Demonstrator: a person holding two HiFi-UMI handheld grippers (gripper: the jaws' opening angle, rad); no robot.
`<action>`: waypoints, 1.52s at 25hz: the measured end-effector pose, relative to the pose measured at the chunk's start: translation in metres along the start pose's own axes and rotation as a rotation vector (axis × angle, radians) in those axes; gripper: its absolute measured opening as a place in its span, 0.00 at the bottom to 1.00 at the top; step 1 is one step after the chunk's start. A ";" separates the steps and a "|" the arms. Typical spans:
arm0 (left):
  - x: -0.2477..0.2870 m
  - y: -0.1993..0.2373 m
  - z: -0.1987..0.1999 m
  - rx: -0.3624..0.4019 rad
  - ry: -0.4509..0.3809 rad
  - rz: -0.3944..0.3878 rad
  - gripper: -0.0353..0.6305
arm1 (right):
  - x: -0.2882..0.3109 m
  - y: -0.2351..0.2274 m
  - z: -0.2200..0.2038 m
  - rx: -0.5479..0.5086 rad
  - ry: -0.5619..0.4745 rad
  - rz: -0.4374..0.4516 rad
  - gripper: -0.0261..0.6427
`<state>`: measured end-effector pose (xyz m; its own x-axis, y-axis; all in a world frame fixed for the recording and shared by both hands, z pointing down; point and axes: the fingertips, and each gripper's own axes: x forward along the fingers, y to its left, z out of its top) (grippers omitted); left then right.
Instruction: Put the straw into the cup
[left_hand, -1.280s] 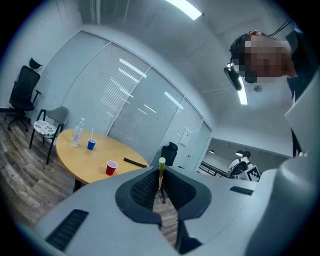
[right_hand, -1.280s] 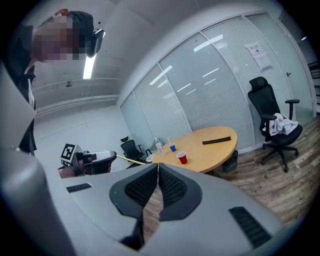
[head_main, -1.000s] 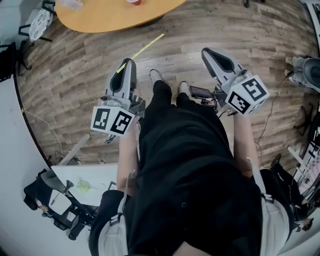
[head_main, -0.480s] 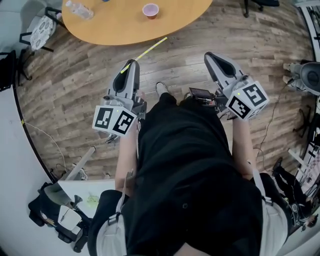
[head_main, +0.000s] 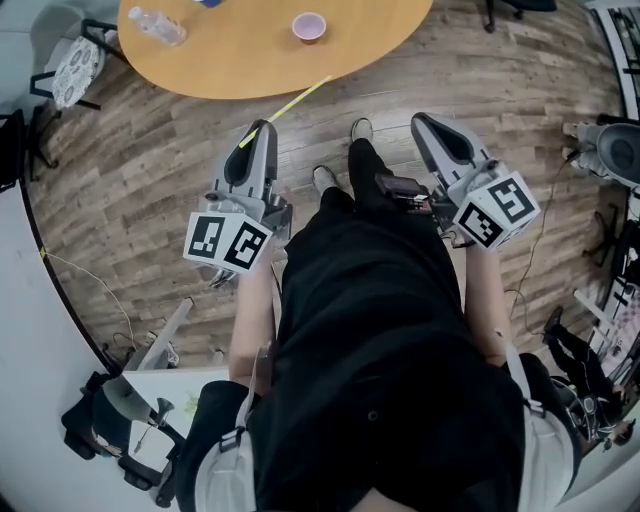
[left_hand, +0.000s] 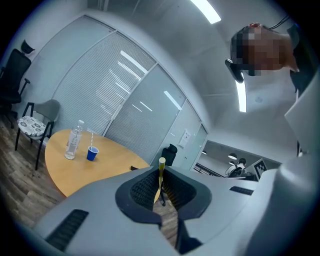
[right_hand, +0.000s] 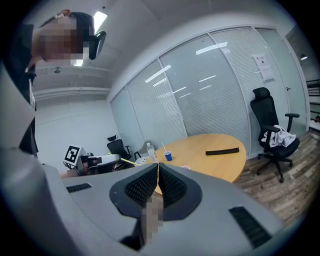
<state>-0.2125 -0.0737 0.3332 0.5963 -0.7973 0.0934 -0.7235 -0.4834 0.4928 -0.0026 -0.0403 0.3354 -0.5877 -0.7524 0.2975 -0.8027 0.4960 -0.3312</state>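
Note:
A thin yellow straw (head_main: 295, 100) sticks out forward from my left gripper (head_main: 258, 128), which is shut on its near end; the free end reaches the table's edge. In the left gripper view the straw (left_hand: 161, 172) stands pinched between the ribbed pads. A small pink cup (head_main: 309, 27) stands on the oval wooden table (head_main: 250, 60), well ahead of both grippers. My right gripper (head_main: 426, 121) is held level with the left one, jaws closed together with nothing between them (right_hand: 158, 166). Both are carried in front of the person's body, above the floor.
A clear water bottle (head_main: 157, 27) lies or stands at the table's left, beside a blue cup with a straw (left_hand: 92, 153). A black bar (right_hand: 222, 150) lies on the table's far side. Office chairs (right_hand: 272, 130) and a padded chair (head_main: 62, 70) stand around. Cables run along the floor at right.
The person has stepped toward the table: it and the pink cup have come further into the head view. Both grippers keep their pose, and the straw stays in the left one.

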 end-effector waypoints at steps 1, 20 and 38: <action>0.001 0.001 0.000 -0.002 0.001 0.003 0.11 | 0.002 -0.001 0.000 0.002 0.002 0.001 0.07; 0.104 0.059 0.029 0.073 0.014 0.140 0.11 | 0.108 -0.095 0.073 -0.007 -0.029 0.134 0.07; 0.194 0.108 -0.037 0.004 0.225 0.294 0.11 | 0.177 -0.179 0.095 0.017 0.070 0.237 0.07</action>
<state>-0.1621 -0.2673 0.4371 0.4238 -0.8029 0.4192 -0.8765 -0.2467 0.4134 0.0462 -0.3036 0.3620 -0.7652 -0.5841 0.2707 -0.6403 0.6470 -0.4140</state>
